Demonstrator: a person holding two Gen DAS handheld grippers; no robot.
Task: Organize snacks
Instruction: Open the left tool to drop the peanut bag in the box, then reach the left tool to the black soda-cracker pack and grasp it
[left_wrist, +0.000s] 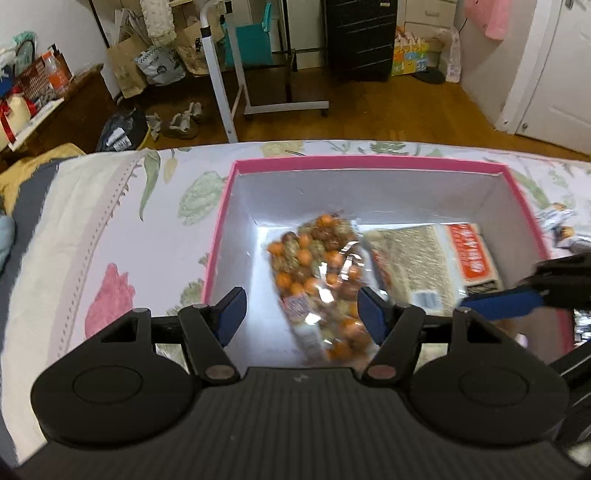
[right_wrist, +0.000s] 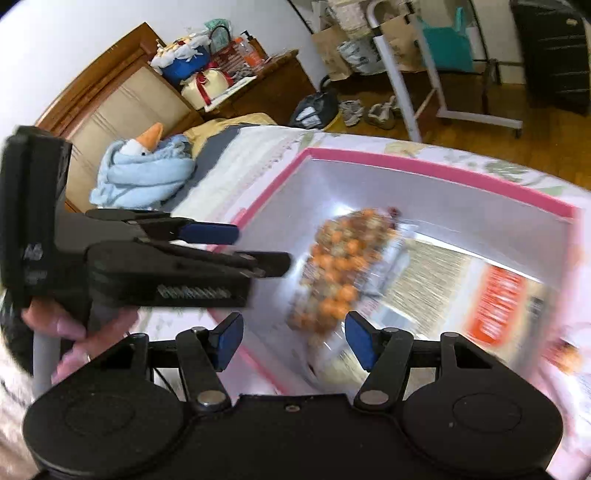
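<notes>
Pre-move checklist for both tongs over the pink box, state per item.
1. Left tongs open, nothing between the pads: ok.
2. Right tongs open, nothing held: ok.
3. Pink box open on top, on the floral bedspread: ok.
4. Clear bag of orange and brown snacks lying inside the box: ok.
5. Packet with orange label in the box beside the bag: ok.
6. More snacks waiting outside the box: cannot tell, the edges are blurred.

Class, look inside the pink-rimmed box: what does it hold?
The pink-rimmed box holds a clear bag of orange and brown snacks beside a flat packet with an orange label. The grippers hide its near end.
</notes>
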